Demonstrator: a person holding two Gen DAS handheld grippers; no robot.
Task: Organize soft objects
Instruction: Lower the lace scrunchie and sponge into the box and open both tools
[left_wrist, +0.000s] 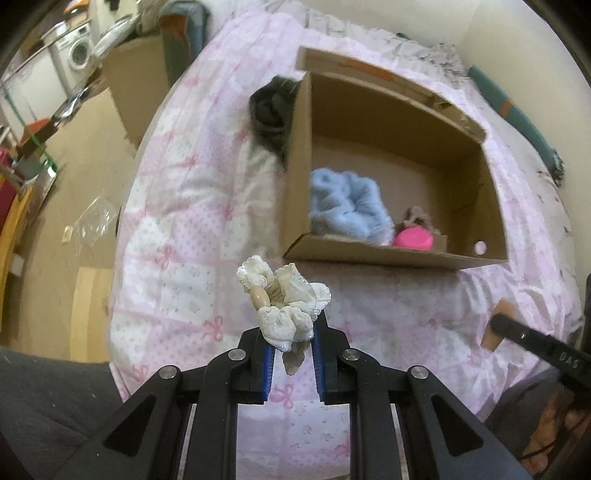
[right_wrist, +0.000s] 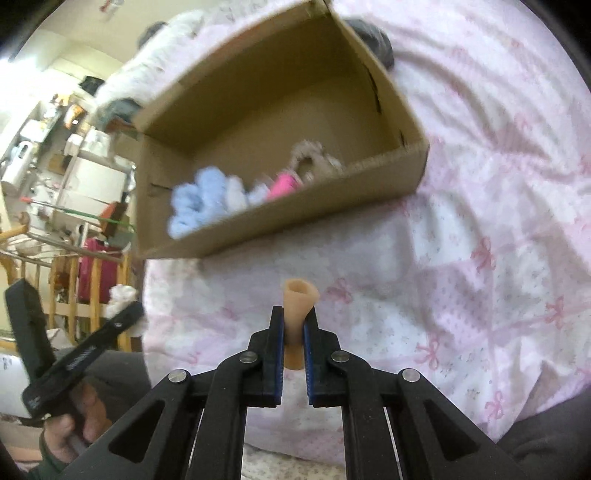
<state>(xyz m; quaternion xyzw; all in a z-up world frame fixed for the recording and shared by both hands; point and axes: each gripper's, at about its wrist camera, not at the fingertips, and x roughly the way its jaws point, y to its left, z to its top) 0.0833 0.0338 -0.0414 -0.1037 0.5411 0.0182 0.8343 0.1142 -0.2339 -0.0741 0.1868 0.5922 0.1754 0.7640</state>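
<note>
- Pink-and-white patchwork bedspread (left_wrist: 177, 236) with bow prints fills both views; a cluttered room with a washing machine (left_wrist: 79, 51) shows at the upper left of the left wrist view.
- An open cardboard box (left_wrist: 295, 177) sits on the bed, in the upper middle of both views.
- Inside the box, along its near wall, lie a fluffy blue bundle (left_wrist: 347, 203), a bright pink item (left_wrist: 412, 238) and a small brownish fuzzy piece (left_wrist: 415, 218). Blur hides what each one is.
- A dark grey soft thing (left_wrist: 267, 107) lies on the bed just outside the box, against its left wall in the left wrist view.
- The left tongs (left_wrist: 291, 347), at the bottom centre of their view, pinch a cream lacy scrunchie (left_wrist: 286, 306) with a beige bead, held above the bedspread below the box.
- The right tongs (right_wrist: 293, 332), at the bottom centre of their view, are pressed together on a small tan rubbery cone (right_wrist: 299, 299), flared end towards the box.
- Neither held item is in the box yet.
- Risks, as a judgement: the scrunchie is gripped only by its lower edge, so a quick swing could shake it loose onto the bed.
- The cone is smooth and tapered, so it could squirt out of the pads.
- With both hands close together, one pair of tongs could knock the other, or catch the near wall of the box and shift it.
</note>
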